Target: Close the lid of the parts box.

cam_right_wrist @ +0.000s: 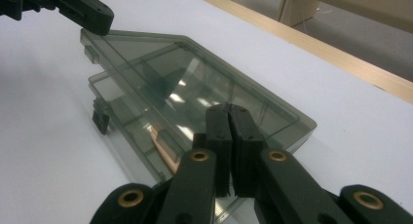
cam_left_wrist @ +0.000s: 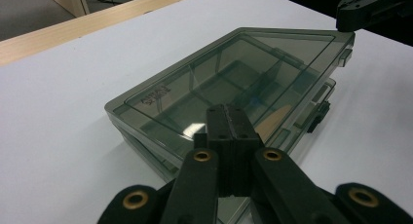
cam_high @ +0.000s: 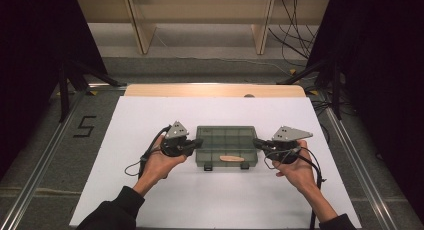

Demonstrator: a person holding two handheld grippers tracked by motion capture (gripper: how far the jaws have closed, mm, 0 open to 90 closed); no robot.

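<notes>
Lid closing in hand: I see both grippers, left [cam_high: 196,143] and right [cam_high: 257,142], jaws clenched empty on box [cam_high: 227,140] ends; next press lid down, snap latches.

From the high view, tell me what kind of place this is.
Probably a lab recording station: a white-topped table framed by black curtains, loose cables on the floor behind, and a floor marking reading 5.
</notes>
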